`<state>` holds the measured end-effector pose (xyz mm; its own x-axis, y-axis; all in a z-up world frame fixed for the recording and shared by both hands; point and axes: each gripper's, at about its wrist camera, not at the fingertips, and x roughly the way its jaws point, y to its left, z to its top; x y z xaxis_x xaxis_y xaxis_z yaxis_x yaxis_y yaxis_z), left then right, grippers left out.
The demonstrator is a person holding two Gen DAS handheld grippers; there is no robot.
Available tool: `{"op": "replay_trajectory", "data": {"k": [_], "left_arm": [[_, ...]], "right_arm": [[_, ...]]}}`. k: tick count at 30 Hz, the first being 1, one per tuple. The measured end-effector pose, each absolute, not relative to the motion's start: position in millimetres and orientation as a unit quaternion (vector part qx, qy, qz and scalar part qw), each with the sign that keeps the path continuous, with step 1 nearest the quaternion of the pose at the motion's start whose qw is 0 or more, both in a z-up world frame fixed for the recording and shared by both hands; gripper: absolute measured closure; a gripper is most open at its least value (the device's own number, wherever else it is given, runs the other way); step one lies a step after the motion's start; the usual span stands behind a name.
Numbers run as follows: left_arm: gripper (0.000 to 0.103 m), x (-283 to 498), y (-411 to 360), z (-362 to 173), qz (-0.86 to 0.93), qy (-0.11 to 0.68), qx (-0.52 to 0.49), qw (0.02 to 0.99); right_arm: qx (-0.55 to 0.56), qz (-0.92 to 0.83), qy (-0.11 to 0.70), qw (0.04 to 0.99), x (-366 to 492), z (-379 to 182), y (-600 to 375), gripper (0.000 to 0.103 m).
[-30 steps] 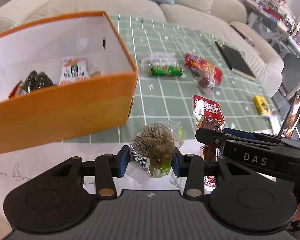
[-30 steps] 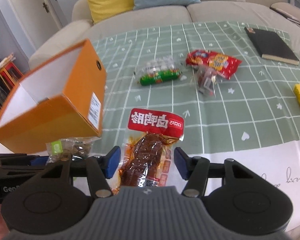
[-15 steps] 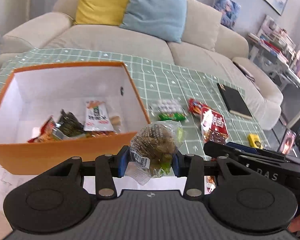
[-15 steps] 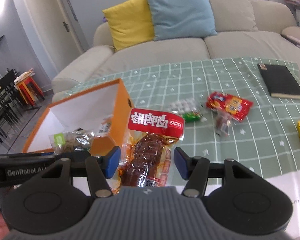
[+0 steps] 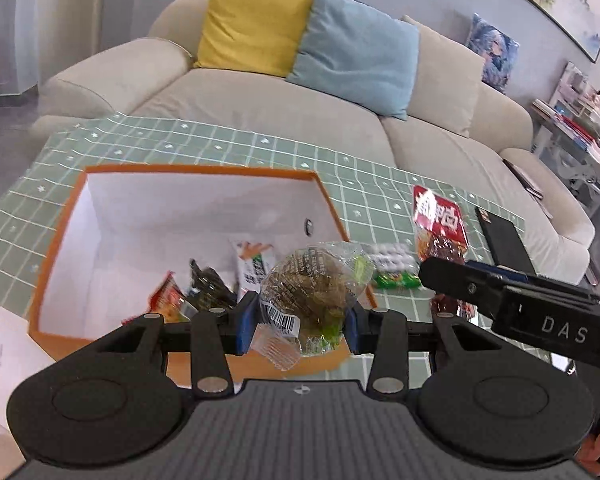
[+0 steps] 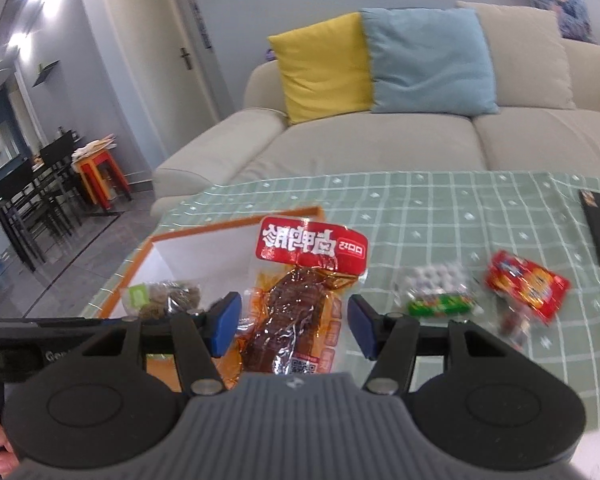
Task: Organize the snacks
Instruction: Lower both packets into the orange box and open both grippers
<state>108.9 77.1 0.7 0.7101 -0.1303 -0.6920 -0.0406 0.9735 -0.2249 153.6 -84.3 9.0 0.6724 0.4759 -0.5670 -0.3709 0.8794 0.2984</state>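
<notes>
The left gripper (image 5: 300,322) clamps a clear plastic bag of brown-green snack (image 5: 312,292) above the near wall of the open orange cardboard box (image 5: 60,220). The right gripper (image 6: 294,330) holds a red-topped pouch of dark braised meat (image 6: 300,296) beside that box (finger contact is not visible, so the grip is judged). Current step: carry to box. Next: advance over the opening, then release.
</notes>
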Motion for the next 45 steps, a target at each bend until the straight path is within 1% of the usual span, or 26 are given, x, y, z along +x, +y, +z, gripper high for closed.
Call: {"op": "replay_trajectory", "data": {"k": [6,12,27,35,41,45], "left_arm": [[0.055,127.1,100.4,4.7,-0.003,0.379,-0.105,0.920],[0.055,152.8,126.2,0.0,0.011,0.388,-0.105,0.916],[0.055,207.7,165.8,-55.7,0.049,0.459,-0.068,0.884],[0.055,226.0,171.6,-81.1,0.051,0.490,-0.055,0.868],[0.055,234.7,175.3,-91.8,0.069,0.516,-0.050,0.853],[0.054,236.7,173.5,-94.9,0.084,0.523,-0.027,0.848]], "right_arm": [[0.053,0.253,0.326,0.909,181.8,14.1,-50.4,0.047],[0.022,0.263,0.341,0.902,214.4,5.5,-15.1,0.047],[-0.088,0.256,0.387,0.882,282.1,-47.0,61.9,0.047],[-0.127,0.244,0.403,0.873,298.6,-70.6,81.6,0.046],[-0.159,0.238,0.407,0.867,301.4,-83.1,87.6,0.046],[-0.167,0.231,0.413,0.865,305.0,-87.1,89.0,0.045]]}}
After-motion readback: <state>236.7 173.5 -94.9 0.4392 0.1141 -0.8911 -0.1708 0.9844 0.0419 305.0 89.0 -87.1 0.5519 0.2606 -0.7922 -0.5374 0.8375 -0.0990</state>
